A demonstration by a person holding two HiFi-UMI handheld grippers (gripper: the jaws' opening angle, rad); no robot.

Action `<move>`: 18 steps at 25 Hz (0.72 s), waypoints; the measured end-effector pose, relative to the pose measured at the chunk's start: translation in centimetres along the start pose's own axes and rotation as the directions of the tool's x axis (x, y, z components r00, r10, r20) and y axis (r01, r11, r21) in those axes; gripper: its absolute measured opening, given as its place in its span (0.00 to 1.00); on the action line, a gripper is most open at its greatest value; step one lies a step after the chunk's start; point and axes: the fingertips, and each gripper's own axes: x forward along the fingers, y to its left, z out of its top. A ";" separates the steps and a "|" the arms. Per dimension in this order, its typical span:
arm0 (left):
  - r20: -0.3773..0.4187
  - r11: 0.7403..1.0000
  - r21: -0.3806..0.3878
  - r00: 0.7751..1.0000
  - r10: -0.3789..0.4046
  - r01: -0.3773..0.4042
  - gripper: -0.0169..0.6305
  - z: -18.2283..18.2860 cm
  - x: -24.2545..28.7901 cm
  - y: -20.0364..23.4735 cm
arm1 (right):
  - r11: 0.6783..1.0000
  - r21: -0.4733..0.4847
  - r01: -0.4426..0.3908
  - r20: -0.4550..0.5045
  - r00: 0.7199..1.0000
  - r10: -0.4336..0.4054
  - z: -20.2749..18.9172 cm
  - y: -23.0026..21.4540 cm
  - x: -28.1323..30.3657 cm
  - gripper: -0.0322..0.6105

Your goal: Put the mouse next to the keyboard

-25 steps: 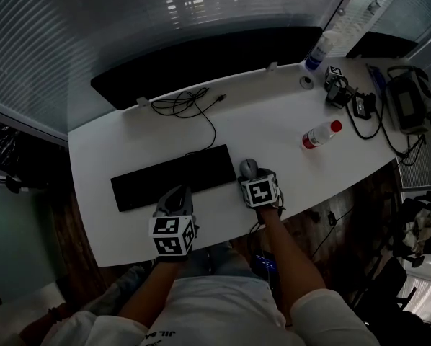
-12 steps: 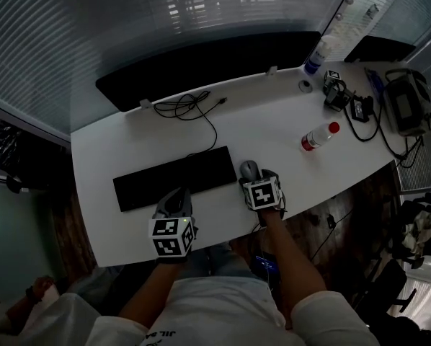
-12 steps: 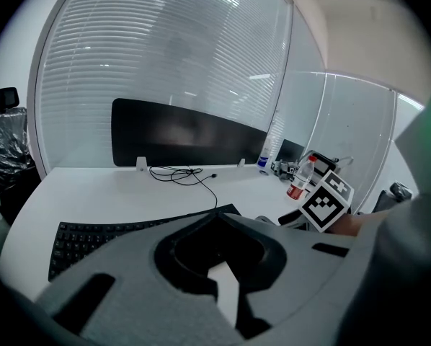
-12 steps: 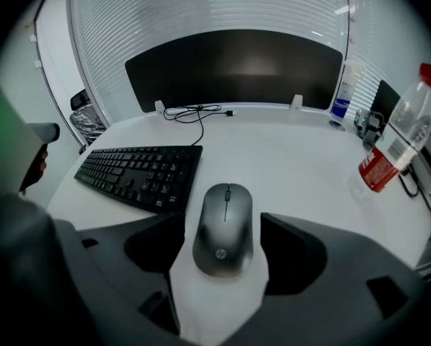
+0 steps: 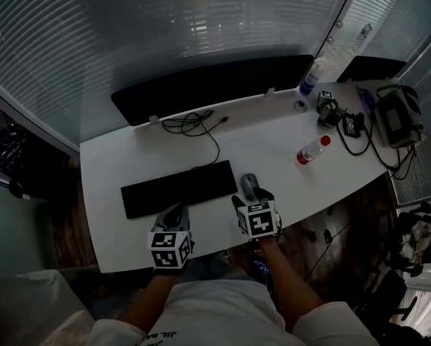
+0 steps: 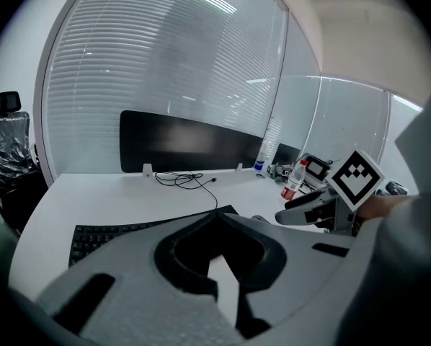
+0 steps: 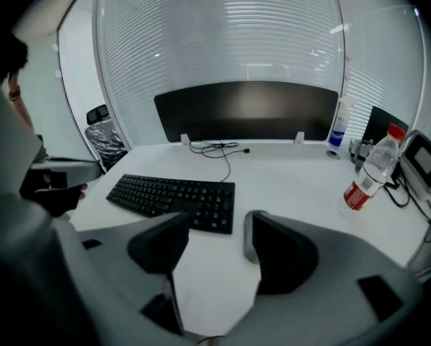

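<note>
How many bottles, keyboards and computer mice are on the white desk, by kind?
Bottles: 2 (clear plastic bottle with red cap, white bottle with blue label)
Flat black keyboard: 1
Small grey mouse: 1
Total: 4

Desk [image 5: 122, 157]: plain white.
Keyboard [image 5: 179, 188], near front edge: black, keys and frame alike.
Mouse [image 5: 249, 184]: grey.
Cable [image 5: 190, 123], near far edge: black.
Screen [image 5: 215, 85], along far edge: black, unlit.
Bottle [image 5: 309, 151], toward right edge: clear, red cap, red label band.
Spray bottle [image 5: 308, 80], far right corner: white, blue base.
Blinds [image 5: 165, 20]: pale grey, fine horizontal stripes.
Floor [image 5: 331, 222]: dark brown.
</note>
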 end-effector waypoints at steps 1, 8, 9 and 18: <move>0.001 1.000 0.002 1.000 -0.007 0.007 0.03 0.0 -0.7 -0.1 | 1.000 0.006 -0.016 0.011 1.000 0.016 0.2 1.2 -0.7 0.46; 0.004 1.000 0.009 1.000 -0.014 0.014 0.03 -0.9 -5.5 0.3 | 0.999 -0.027 -0.044 0.099 0.994 0.046 1.0 8.4 -4.8 0.06; 0.001 1.000 0.005 1.000 -0.010 0.010 0.03 -1.2 -6.1 0.4 | 0.998 -0.026 -0.063 0.107 0.992 0.065 1.1 9.5 -5.3 0.06; 0.040 0.999 -0.038 0.999 0.029 -0.027 0.03 -1.9 -9.1 2.5 | 0.991 -0.042 -0.127 0.146 0.981 0.131 1.3 14.7 -6.4 0.05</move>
